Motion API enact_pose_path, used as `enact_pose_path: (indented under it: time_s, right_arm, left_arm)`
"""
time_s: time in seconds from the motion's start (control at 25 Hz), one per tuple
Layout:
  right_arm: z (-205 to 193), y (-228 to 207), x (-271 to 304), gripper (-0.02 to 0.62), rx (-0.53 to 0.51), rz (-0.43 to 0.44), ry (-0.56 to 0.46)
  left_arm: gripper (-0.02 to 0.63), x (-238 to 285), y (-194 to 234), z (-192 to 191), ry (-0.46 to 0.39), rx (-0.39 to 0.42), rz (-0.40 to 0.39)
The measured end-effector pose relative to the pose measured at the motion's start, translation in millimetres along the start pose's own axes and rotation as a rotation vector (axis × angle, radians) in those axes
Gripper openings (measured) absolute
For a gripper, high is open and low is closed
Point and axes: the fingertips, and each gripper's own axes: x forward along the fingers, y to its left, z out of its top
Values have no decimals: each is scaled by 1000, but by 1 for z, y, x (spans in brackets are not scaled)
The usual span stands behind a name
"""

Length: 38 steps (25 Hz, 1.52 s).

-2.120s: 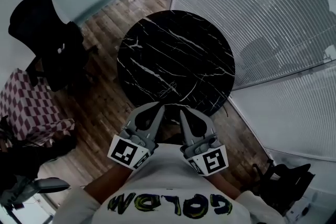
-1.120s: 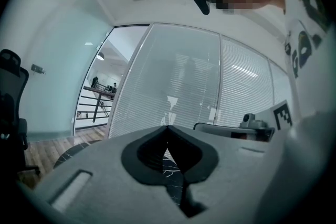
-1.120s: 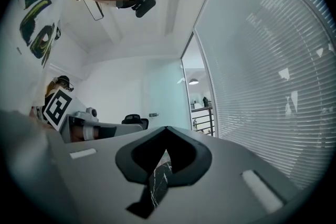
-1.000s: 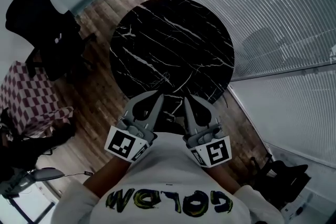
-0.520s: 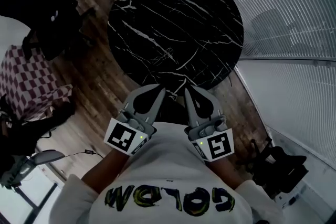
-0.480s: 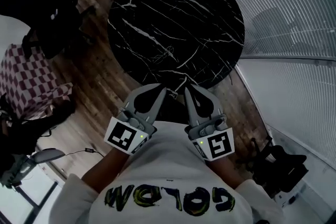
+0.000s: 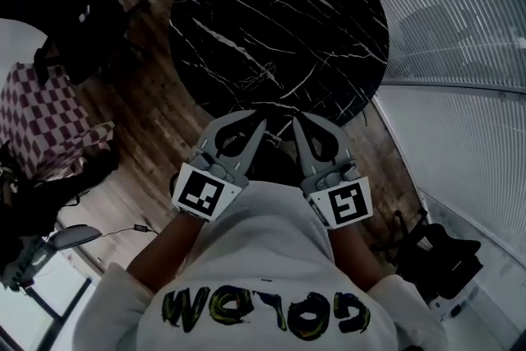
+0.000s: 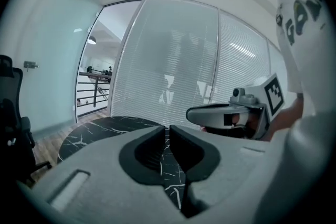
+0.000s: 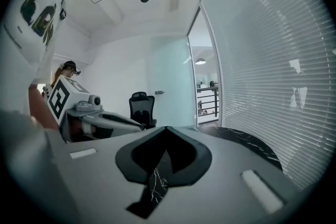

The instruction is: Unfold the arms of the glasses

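Note:
A thin wire-framed pair of glasses [image 7: 263,76] lies folded on the round black marble table [image 7: 329,12], near its front edge. Both grippers hover side by side just short of that edge, pointing at the table. My left gripper [image 7: 262,124] shows a narrow gap between its tips in the left gripper view [image 8: 167,130]; its jaws have just been opening, with nothing between them. My right gripper [image 7: 295,121] has its tips touching in the right gripper view [image 9: 167,128] and holds nothing. The glasses lie a short way beyond both tips, untouched.
A black office chair [image 7: 66,4] and a checkered seat [image 7: 45,119] stand on the wooden floor to the left. A glass wall with blinds [image 7: 460,29] curves round the table's right side. Another person stands in the background of the right gripper view [image 9: 64,72].
Both grippers have sunk and come closer to the table's front edge. The left jaws have parted slightly. The glasses have not moved on the table.

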Motion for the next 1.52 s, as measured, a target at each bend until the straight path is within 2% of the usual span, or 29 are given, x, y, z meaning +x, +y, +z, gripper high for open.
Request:
enact_pose_path:
  time_s: [0.24, 0.44, 0.6, 0.8, 1.04, 1.24, 1.52]
  right_arm:
    - [-29, -10, 15, 2, -38, 34, 62]
    - [-70, -20, 28, 2, -120, 54, 144]
    - [-100, -33, 37, 2, -100, 34, 164]
    - [-136, -36, 51, 2, -125, 67, 226]
    - [-177, -45, 66, 2, -141, 84, 294]
    - [-201, -52, 74, 2, -125, 93, 332]
    - [-214, -51, 79, 2, -89, 103, 340]
  left_arm:
    - [40, 24, 8, -40, 98, 92, -1]
    - [57, 47, 22, -90, 204, 155, 16]
    - [57, 66, 37, -136, 290, 196, 43]
    - [71, 86, 55, -182, 393, 255, 58]
    - [114, 107, 80, -226, 512, 373, 78]
    - [114, 126, 103, -256, 610, 528, 80]
    - [173, 146, 119, -278, 722, 576, 65]
